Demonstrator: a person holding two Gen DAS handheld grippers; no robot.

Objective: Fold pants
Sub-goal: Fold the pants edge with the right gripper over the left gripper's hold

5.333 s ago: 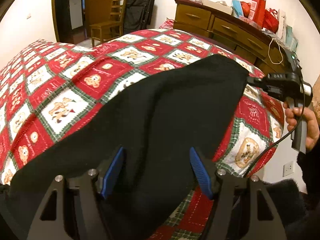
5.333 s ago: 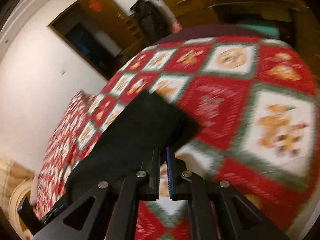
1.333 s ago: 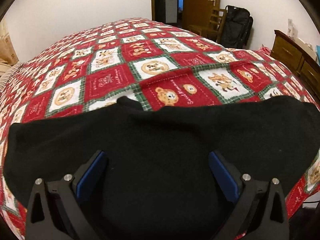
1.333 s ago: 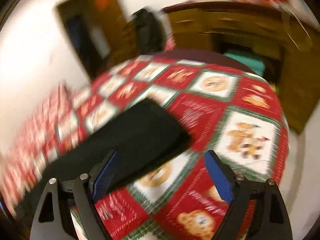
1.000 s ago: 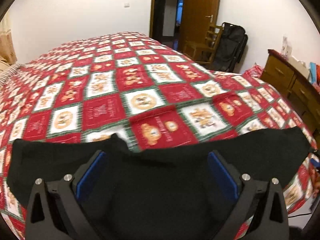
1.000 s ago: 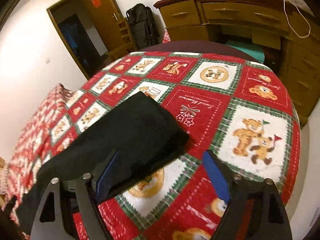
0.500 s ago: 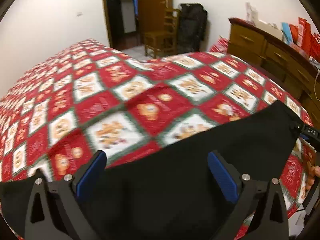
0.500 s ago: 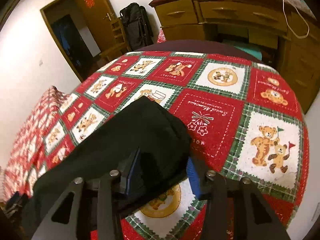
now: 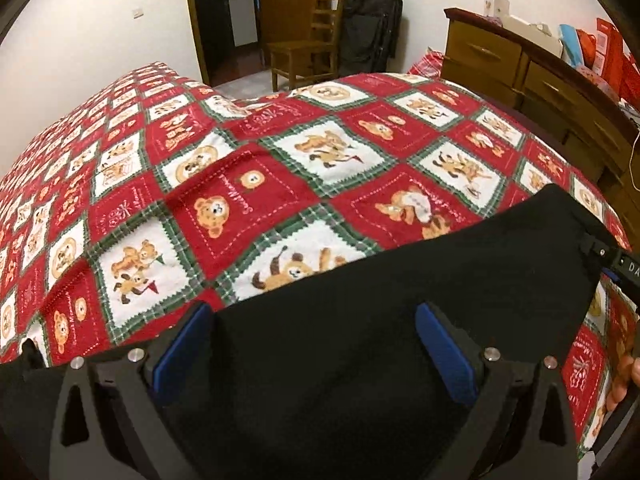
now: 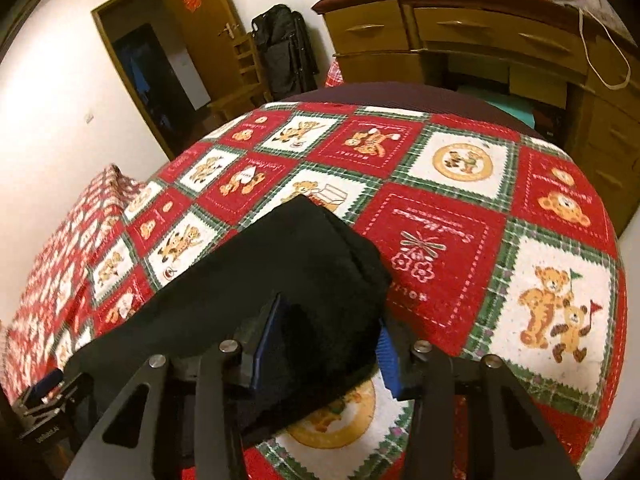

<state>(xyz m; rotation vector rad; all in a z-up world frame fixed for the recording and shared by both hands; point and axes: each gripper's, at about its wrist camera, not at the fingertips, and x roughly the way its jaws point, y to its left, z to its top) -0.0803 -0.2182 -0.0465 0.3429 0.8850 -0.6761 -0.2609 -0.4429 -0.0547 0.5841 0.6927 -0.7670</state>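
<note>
The black pants [image 9: 400,320] lie folded in a long band along the near edge of a red and white teddy-bear quilt [image 9: 248,200]. My left gripper [image 9: 312,354] hovers over the middle of the band, open wide, blue pads on either side of the cloth without pressing it. In the right wrist view the pants' folded end [image 10: 288,272] bulges between the blue pads of my right gripper [image 10: 326,350], which is shut on it. The right gripper [image 9: 612,260] also shows at the pants' far right end, a hand [image 9: 624,376] below it. The left gripper [image 10: 44,404] shows at bottom left.
A wooden dresser [image 10: 480,40] with boxes and bags on top stands close past the bed's right corner. A wooden chair [image 9: 308,52], a black bag [image 9: 372,28] and an open door [image 9: 224,16] are beyond the bed. The quilt spreads out behind the pants.
The right gripper's jaws have closed from wide apart onto the pants' folded end. The left gripper has swung along the pants toward the right, staying open.
</note>
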